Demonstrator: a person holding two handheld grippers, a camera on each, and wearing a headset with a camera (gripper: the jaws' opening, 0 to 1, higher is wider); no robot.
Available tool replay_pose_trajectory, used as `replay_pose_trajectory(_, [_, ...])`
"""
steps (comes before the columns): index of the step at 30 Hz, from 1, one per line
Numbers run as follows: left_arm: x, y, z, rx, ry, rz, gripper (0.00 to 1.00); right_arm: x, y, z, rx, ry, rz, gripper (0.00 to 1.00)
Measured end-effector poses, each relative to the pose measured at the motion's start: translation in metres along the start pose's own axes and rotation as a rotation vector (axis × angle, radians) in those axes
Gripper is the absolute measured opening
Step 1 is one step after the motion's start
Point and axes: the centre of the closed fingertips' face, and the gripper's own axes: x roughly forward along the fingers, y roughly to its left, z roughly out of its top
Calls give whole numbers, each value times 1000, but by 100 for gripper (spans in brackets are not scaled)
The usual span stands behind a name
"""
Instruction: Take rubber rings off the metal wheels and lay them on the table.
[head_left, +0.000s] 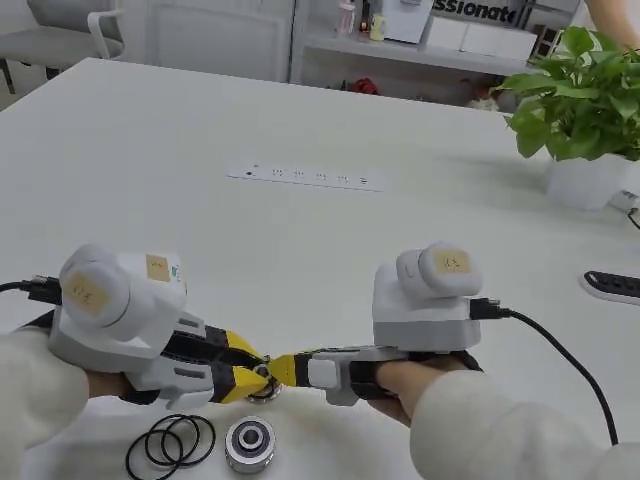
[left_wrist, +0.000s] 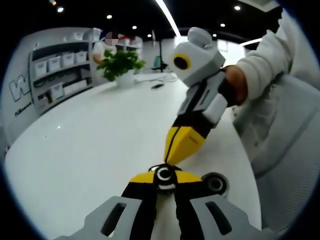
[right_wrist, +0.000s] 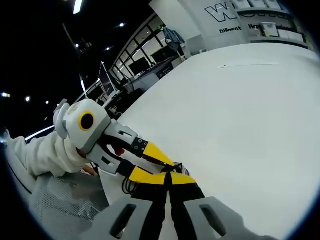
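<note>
My left gripper (head_left: 256, 372) is shut on a small metal wheel (head_left: 264, 384), held just above the white table (head_left: 300, 250); in the left gripper view the wheel (left_wrist: 164, 174) sits between my yellow tips. My right gripper (head_left: 279, 370) meets it tip to tip and is shut on a thin black rubber ring (left_wrist: 169, 148), stretched off the wheel. In the right gripper view, my right gripper (right_wrist: 170, 178) faces the left gripper (right_wrist: 173, 165). Several loose black rings (head_left: 171, 442) lie at the near edge beside a bare metal wheel (head_left: 249, 443), also seen as the wheel (left_wrist: 216, 183) on the table.
A flush socket strip (head_left: 305, 177) runs across the table's middle. A potted plant (head_left: 575, 100) stands at the far right, with a black power strip (head_left: 612, 287) nearer. The right gripper's cable (head_left: 560, 352) trails right. Shelves (head_left: 420, 50) stand behind the table.
</note>
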Motion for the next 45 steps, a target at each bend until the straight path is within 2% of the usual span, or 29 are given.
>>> replay_pose_trajectory(3, [0,0,0,0,0,0,13,0,6,9,3,-33,13,0])
replay_pose_trajectory(6, [0,0,0,-1,1,1,13,1,3,4,-25,-5,0,0])
replay_pose_trajectory(14, [1,2,0,-14,7,0,14,0,0,2,-29,6,-12,0])
replay_pose_trajectory(19, [-3,2,-1,13,51,-6,15,-2,-1,2,-32,7,-17,0])
replay_pose_trajectory(21, [-6,2,1,16,54,-8,17,-2,-2,3,-31,6,-16,0])
replay_pose_trajectory(25, [-19,6,13,11,40,3,22,-5,-2,6,-50,2,-18,0])
replay_pose_trajectory(28, [-29,9,19,9,55,32,35,-9,-2,9,-55,-2,-13,0])
replay_pose_trajectory(30, [-36,7,24,27,63,38,44,-12,-1,11,-58,-10,-13,0])
replay_pose_trajectory(36, [-64,0,37,72,74,59,52,-18,1,21,-61,-46,-10,0])
replay_pose_trajectory(41, [-87,-4,43,63,64,90,61,-22,4,26,-52,-70,3,0])
replay_pose_trajectory(45, [-106,-11,43,56,61,109,68,-25,6,31,-40,-91,18,0])
